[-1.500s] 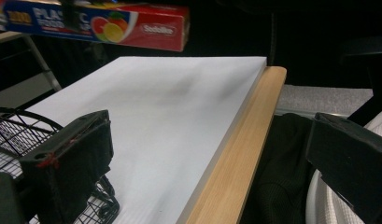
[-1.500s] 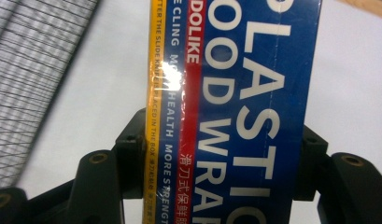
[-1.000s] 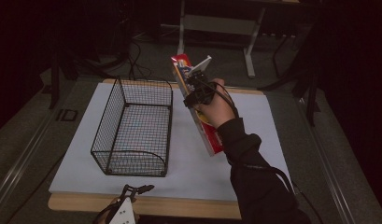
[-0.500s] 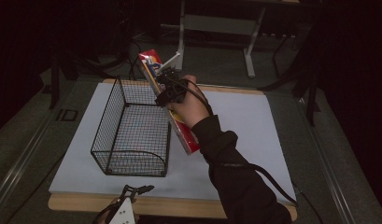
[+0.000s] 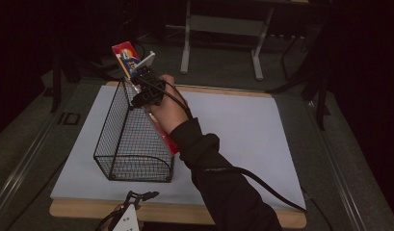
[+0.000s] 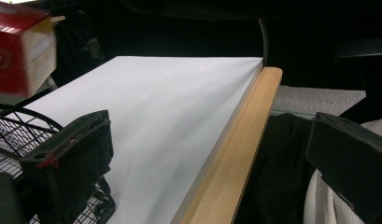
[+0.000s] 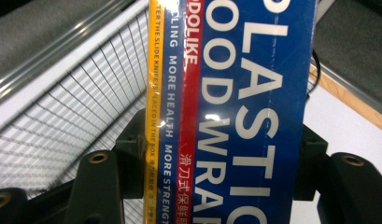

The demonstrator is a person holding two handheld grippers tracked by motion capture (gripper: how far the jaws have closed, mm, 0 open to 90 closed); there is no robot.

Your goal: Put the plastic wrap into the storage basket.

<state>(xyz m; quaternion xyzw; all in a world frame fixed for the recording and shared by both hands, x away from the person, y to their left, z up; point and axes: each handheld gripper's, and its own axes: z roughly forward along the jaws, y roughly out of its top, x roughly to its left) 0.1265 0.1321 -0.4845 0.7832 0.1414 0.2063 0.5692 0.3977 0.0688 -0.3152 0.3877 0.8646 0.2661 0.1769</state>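
Room stays wide on the white worktop (image 5: 242, 130) right of the black wire basket (image 5: 132, 139); right gripper (image 5: 145, 89) jaws clench the long red-and-blue cardboard box (image 5: 128, 55) (shiny) over its rim; left gripper (image 6: 212, 154) jaws gape.

Right arm in a dark sleeve stretched forward and leftward, hand (image 5: 165, 103) wrapped round the right tool (image 5: 145, 86), jaws clamped tight, tool raised and tilted. Left tool (image 5: 137, 197) low at the near edge, jaws standing wide apart, nothing between.
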